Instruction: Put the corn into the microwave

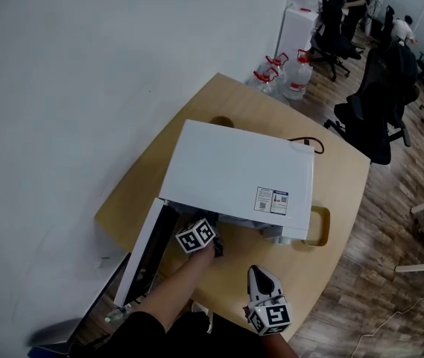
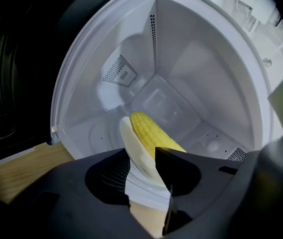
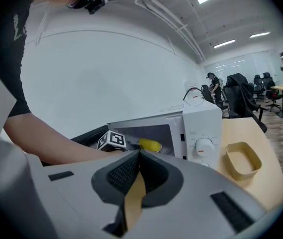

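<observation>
Inside the microwave [image 2: 206,83], corn [image 2: 148,131] lies on its dish [image 2: 131,146], pointing away from the left gripper [image 2: 141,154], whose parted jaws loosely straddle the rim.

The left forearm [image 1: 173,293] reaches up from the head view's bottom centre, and the left gripper [image 2: 141,156] holds its jaws apart. The right gripper [image 3: 136,152], at lower right, has its jaws closed together.

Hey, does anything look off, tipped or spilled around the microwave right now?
Nothing stands out. The microwave stands on the table with its door open, and the corn lies on its white plate inside. It looks slanted only in the left gripper view, where the whole cavity slants too.
</observation>
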Available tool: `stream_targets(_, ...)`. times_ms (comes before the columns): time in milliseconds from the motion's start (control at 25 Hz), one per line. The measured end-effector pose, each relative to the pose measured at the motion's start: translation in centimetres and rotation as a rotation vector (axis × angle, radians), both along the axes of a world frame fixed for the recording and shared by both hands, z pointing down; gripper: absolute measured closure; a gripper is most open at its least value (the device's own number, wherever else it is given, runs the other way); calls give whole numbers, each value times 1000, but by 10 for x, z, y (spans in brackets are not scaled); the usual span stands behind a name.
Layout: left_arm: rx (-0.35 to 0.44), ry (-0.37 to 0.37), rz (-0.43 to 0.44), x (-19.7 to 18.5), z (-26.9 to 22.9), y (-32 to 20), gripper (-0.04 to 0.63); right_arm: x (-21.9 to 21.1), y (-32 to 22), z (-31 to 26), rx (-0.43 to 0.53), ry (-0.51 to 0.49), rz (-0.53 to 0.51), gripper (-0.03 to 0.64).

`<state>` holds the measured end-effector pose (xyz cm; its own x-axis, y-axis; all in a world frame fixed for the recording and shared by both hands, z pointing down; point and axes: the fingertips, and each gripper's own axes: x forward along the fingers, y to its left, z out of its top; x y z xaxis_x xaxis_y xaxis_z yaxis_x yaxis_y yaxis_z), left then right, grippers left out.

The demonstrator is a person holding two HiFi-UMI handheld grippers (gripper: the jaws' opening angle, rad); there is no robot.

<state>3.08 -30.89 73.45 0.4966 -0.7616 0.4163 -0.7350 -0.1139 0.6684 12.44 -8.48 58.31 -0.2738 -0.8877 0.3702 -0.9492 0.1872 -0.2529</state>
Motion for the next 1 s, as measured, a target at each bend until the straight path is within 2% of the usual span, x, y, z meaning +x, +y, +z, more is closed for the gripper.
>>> stream_targets(280, 59, -128, 37, 1, -1, -1, 435, -4, 1, -1, 8, -15, -17, 558)
stream_targets(600, 117, -236, 22, 4, -1, -3, 385, -2, 5, 5, -15, -13, -7, 558)
stream_targets(1000, 197, -319, 19, 7, 1, -5, 341, 2, 11, 12, -39, -18, 5, 558)
